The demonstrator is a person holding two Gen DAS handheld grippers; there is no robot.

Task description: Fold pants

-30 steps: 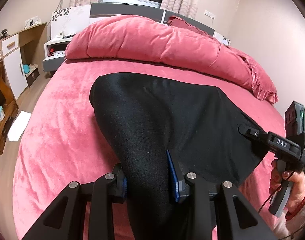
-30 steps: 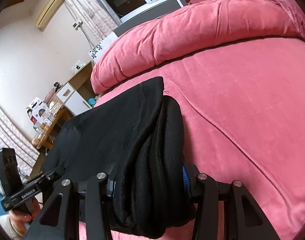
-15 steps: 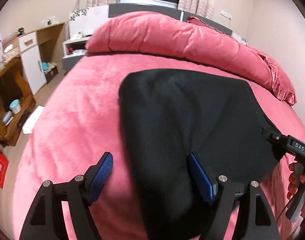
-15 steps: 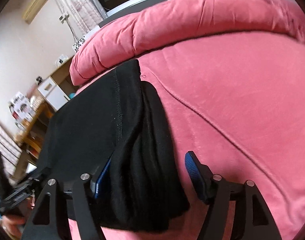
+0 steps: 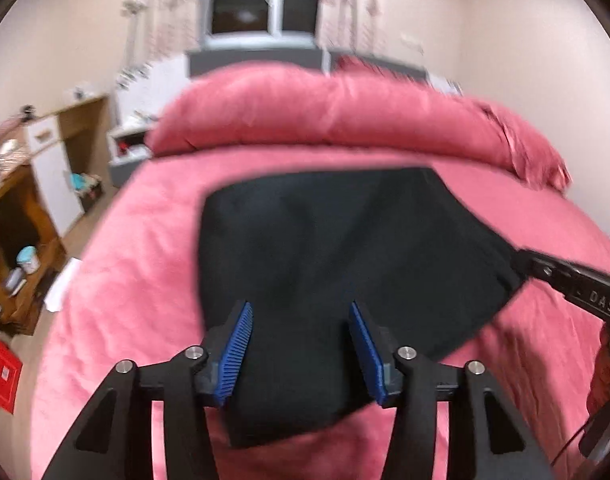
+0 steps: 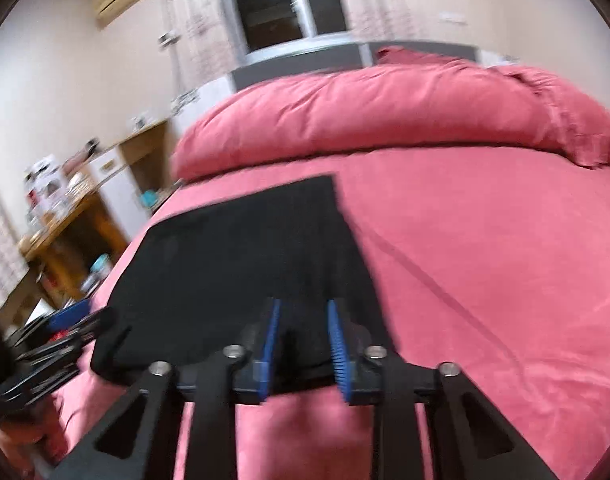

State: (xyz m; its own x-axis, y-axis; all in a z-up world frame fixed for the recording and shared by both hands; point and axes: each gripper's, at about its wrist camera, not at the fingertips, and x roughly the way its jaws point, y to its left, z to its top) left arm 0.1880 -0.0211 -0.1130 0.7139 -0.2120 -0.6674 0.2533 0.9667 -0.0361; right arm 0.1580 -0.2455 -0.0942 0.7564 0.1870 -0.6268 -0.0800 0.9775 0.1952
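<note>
The black pants (image 5: 337, 248) lie folded flat on the pink bed (image 5: 137, 264), also seen in the right wrist view (image 6: 241, 264). My left gripper (image 5: 299, 344) is open and empty, raised above the near edge of the pants. My right gripper (image 6: 303, 344) is open with a narrower gap, empty, above the pants' near right corner. The right gripper also shows at the right edge of the left wrist view (image 5: 565, 280), and the left gripper at the left edge of the right wrist view (image 6: 57, 340).
A rolled pink duvet (image 5: 345, 120) lies across the head of the bed. A wooden desk with shelves (image 5: 17, 216) and a white cabinet (image 5: 53, 168) stand left of the bed. A window (image 5: 249, 0) is behind the headboard.
Both grippers let go of the pants, opened and pulled back and up. The pants dropped from a held bundle to lie flat on the bed.
</note>
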